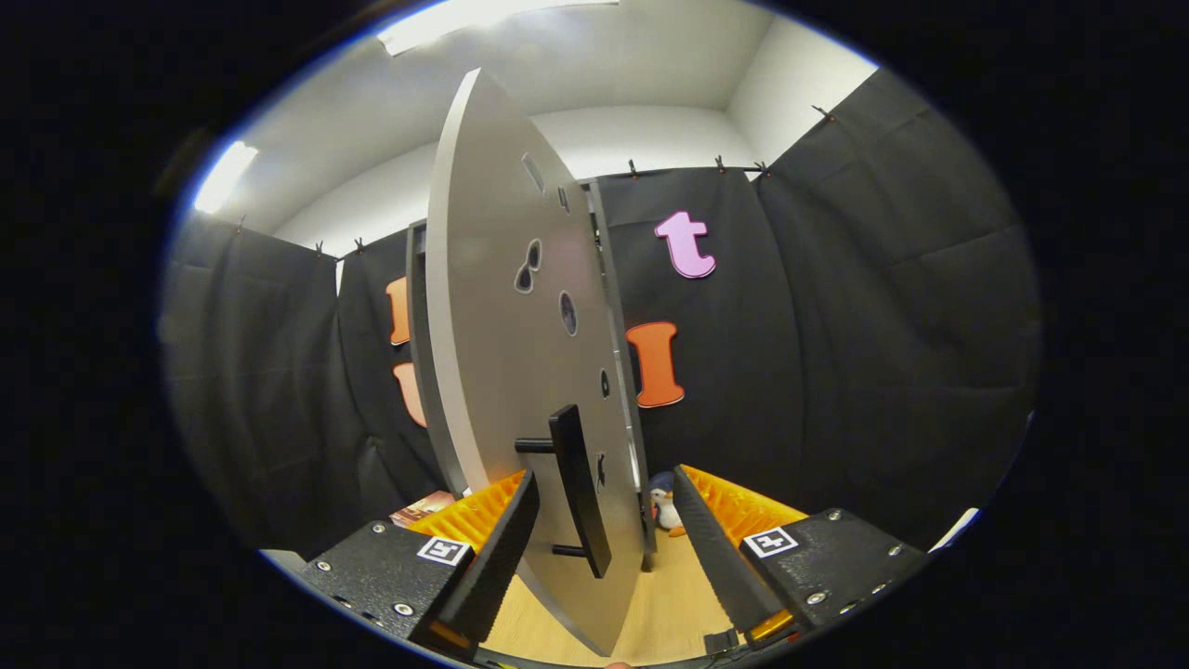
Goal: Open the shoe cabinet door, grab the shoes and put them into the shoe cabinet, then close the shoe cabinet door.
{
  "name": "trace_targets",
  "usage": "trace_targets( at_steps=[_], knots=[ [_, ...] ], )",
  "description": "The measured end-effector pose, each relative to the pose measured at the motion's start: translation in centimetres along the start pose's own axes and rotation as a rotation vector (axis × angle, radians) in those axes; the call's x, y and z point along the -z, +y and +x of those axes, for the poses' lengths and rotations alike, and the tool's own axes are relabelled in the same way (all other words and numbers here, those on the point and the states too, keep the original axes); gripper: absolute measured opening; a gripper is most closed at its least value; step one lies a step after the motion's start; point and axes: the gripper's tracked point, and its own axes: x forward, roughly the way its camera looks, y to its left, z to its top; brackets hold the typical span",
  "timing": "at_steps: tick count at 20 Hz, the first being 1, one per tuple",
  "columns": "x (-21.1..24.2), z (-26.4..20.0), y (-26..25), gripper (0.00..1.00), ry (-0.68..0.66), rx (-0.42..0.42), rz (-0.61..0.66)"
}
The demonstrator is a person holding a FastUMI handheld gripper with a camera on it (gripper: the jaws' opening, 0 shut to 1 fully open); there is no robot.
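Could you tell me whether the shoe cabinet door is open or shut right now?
Open: the door stands swung out edge-on from the cabinet, its handle between the spread fingers.

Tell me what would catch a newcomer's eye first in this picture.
The grey cabinet door stands out first: swung open, seen nearly edge-on, rising tall right ahead of the gripper. Its black bar handle sits between the open fingers, which are not pressing on it. Beyond the right finger, a small penguin toy stands on the wooden floor by the black cloth wall.

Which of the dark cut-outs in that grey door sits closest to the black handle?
The small slot just beside the handle, low on the door; the others sit higher. The gripper is open.
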Motion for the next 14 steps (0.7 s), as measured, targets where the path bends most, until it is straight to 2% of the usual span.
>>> trace_targets(
  at_steps=[14],
  knots=[
    [1.2, 4.5, 6.7, 0.92, 0.034, -0.151, 0.016]
  ],
)
